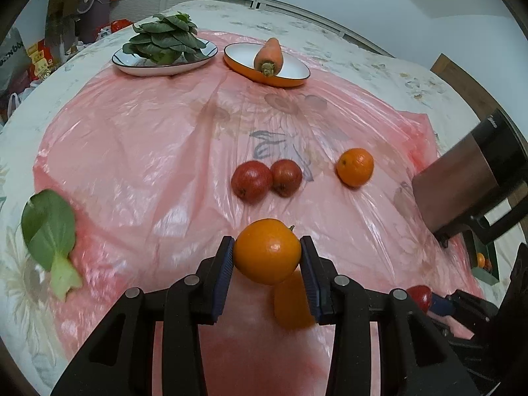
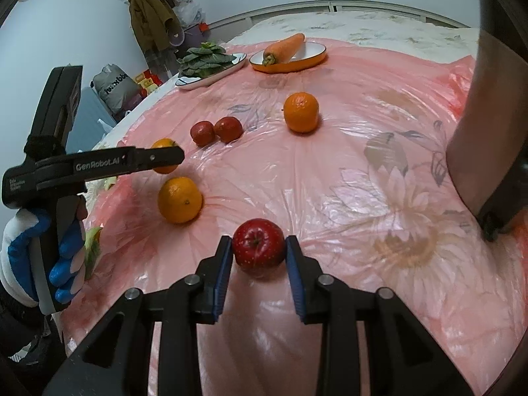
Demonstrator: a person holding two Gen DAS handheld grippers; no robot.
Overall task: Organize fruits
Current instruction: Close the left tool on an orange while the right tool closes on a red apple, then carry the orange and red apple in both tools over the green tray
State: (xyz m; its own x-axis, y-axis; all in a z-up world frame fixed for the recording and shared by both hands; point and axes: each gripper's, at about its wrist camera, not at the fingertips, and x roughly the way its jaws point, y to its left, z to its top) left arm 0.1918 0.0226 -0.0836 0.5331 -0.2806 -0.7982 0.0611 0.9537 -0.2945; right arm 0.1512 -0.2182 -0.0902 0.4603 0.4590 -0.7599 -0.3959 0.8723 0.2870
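Note:
My left gripper (image 1: 267, 255) is shut on an orange (image 1: 268, 250) and holds it above the pink plastic sheet (image 1: 138, 151); it also shows in the right wrist view (image 2: 165, 158). A second orange (image 2: 180, 199) lies just below it, and a third orange (image 2: 301, 111) lies farther back. Two small red fruits (image 1: 266, 179) sit side by side in the middle. My right gripper (image 2: 259, 252) is shut on a red apple (image 2: 259, 247) that rests on the sheet.
A white plate of leafy greens (image 1: 165, 49) and an orange-rimmed dish (image 1: 293, 74) with a carrot (image 1: 269, 54) stand at the back. A loose green leaf (image 1: 49, 234) lies at the left. A person's arm (image 2: 481, 125) is at the right.

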